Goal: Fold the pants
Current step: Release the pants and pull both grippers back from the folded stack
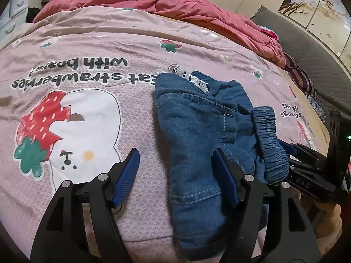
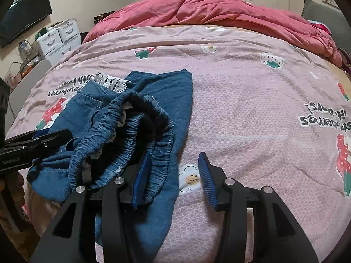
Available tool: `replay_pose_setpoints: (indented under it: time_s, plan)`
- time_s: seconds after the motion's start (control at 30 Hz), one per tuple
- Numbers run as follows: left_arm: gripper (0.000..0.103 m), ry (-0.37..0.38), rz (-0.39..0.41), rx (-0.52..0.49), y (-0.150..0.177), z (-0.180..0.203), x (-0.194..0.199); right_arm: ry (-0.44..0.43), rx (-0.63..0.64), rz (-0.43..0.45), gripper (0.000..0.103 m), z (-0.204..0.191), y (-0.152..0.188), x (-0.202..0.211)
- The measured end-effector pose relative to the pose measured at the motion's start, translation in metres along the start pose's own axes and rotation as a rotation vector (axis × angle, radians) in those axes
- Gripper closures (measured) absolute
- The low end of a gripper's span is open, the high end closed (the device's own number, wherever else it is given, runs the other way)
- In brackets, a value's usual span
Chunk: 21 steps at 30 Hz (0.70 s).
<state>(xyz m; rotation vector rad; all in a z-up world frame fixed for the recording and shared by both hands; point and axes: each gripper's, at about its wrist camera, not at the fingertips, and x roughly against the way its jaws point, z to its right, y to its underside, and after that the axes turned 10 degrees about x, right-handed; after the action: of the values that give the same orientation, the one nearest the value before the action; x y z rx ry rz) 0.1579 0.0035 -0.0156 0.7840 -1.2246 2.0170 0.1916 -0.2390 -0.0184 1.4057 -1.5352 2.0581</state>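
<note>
Small blue denim pants (image 1: 197, 131) with a gathered elastic waistband (image 1: 271, 140) and white lace trim (image 1: 188, 76) lie crumpled on the pink printed bedspread (image 1: 109, 43). My left gripper (image 1: 176, 162) is open, its right finger resting on the denim near the hem side. In the right wrist view the pants (image 2: 136, 118) lie left of centre with the waistband (image 2: 122, 127) open toward me. My right gripper (image 2: 175, 164) is open, its left finger against the waistband edge. The left gripper's body shows at the left edge of that view (image 2: 28, 144).
A crumpled red quilt (image 2: 208, 11) lies across the far side of the bed. White drawers (image 2: 59, 37) and a wall television (image 2: 24, 15) stand at the left. A dark headboard (image 1: 318, 61) and striped cloth (image 1: 300, 76) are at the right.
</note>
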Motion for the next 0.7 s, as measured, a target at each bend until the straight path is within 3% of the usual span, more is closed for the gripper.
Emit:
replay_pose_setpoints:
  time_s: [0.5, 0.7]
  plan:
    - [0.025, -0.009, 0.040, 0.000, 0.002, -0.009, 0.027, 0.051, -0.022, 0.047, 0.041, 0.001, 0.006, 0.028]
    - [0.017, -0.010, 0.074, -0.009, 0.006, -0.009, 0.043, 0.051, -0.038, 0.087, 0.026, 0.000, 0.007, 0.047]
